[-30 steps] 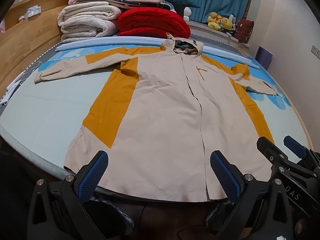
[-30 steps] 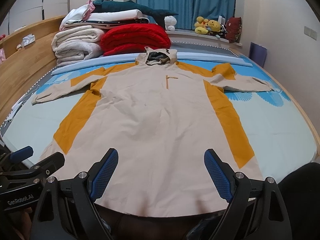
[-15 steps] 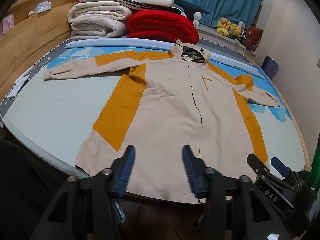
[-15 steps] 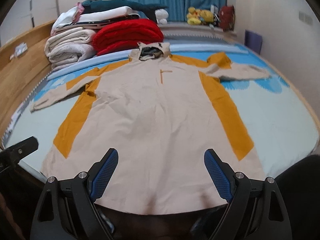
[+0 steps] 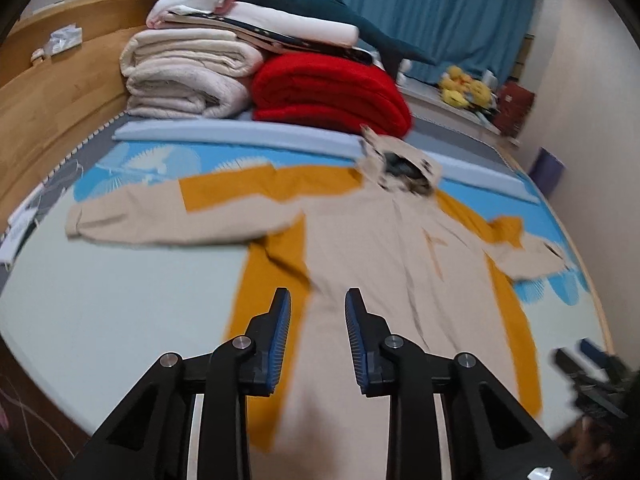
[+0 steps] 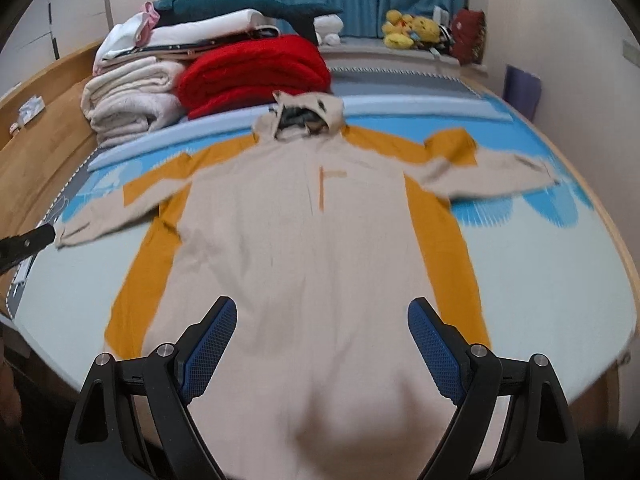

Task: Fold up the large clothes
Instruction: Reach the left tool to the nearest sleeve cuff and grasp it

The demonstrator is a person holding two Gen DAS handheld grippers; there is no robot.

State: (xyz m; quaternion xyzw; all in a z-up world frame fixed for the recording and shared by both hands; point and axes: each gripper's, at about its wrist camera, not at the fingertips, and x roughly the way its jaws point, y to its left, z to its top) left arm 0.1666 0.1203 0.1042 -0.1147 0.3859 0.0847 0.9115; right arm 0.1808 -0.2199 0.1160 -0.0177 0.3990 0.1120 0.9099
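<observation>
Jaws of the left gripper [image 5: 314,300] are closing with nothing between the 2 bumpy blue pads. Right gripper [image 6: 322,312] jaws stand wide, closing a little, empty. Below both, the big soft cream-and-orange hooded coat [image 6: 304,248] lies flat on the smooth pale-blue bed mat [image 5: 100,300].

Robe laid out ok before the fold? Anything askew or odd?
Mostly flat, front up. The robe has one quirk: the sleeve toward the wall is bunched at the shoulder and angles down, while the other sleeve lies straight. Nothing looks spilled or damaged.
</observation>
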